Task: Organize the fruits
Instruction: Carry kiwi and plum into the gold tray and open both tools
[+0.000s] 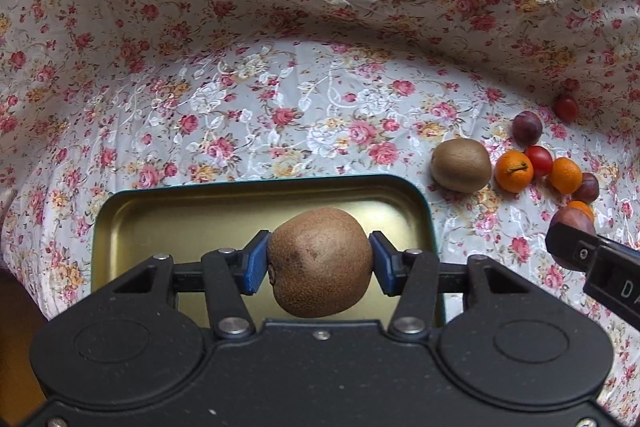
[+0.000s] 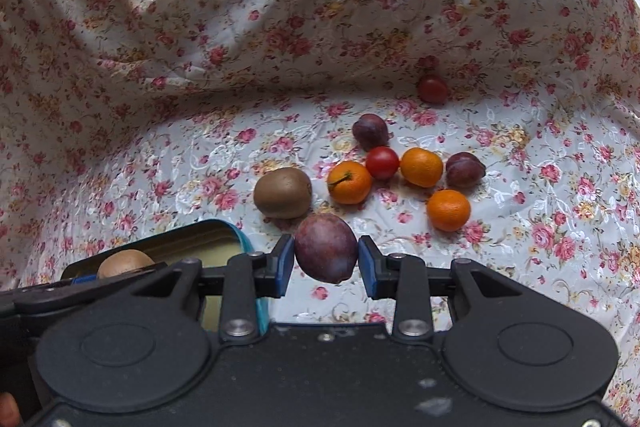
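Left tongs (image 1: 320, 263) hold a kiwi (image 1: 320, 263) above the tin (image 1: 168, 211); right tongs (image 2: 326, 263) hold a plum (image 2: 326, 253) just right of the tin. Lower the kiwi into a corner before releasing, leaving room for the plum

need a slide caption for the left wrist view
Left claw holding a kiwi over the open tin, with a second kiwi and small fruits waiting on the floral cloth.
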### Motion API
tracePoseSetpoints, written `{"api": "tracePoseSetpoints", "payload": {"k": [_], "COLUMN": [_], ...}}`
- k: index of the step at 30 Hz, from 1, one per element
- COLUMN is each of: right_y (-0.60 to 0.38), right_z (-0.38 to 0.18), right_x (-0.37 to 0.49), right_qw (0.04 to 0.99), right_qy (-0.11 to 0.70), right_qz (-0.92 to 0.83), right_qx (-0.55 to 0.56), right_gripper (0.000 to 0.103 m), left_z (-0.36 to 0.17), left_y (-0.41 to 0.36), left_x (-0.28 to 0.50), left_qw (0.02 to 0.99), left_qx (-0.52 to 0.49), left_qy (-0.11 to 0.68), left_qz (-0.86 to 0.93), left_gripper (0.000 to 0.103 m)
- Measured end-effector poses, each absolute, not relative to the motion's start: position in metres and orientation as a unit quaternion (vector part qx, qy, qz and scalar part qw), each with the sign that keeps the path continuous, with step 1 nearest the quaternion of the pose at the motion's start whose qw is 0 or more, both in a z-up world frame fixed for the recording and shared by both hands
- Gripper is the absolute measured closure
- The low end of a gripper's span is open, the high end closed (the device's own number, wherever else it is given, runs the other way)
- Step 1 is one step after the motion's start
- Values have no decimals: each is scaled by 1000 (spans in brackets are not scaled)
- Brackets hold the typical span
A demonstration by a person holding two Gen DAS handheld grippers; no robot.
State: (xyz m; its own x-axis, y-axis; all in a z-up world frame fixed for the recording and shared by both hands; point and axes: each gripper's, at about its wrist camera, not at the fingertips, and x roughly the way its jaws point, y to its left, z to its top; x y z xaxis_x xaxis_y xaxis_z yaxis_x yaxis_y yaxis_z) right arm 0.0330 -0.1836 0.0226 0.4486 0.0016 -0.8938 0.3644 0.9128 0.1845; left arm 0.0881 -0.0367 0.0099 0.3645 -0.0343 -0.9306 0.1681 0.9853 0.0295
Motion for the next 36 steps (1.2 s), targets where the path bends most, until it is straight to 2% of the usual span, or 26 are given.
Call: {"api": "tracePoseSetpoints", "payload": {"k": [13, 20, 29, 36], "right_y": [-103, -84, -82, -83], "right_z": [8, -7, -4, -5], "right_x": [45, 46, 44, 44], "right_qw": [815, 804, 809, 797], "right_qy": [560, 580, 578, 590], "right_qz": [-29, -21, -15, 6], "right_qx": [149, 131, 104, 128], "right_gripper": [67, 67, 67, 67], "left_z": [-14, -32, -18, -28], "left_y": [29, 35, 36, 37], "left_x": [68, 66, 65, 65], "left_qw": [798, 767, 789, 771], "left_qx": [54, 33, 51, 43], "left_qy": [599, 640, 611, 635], "left_qz": [-27, -35, -31, -26], "left_gripper": [45, 45, 48, 47]}}
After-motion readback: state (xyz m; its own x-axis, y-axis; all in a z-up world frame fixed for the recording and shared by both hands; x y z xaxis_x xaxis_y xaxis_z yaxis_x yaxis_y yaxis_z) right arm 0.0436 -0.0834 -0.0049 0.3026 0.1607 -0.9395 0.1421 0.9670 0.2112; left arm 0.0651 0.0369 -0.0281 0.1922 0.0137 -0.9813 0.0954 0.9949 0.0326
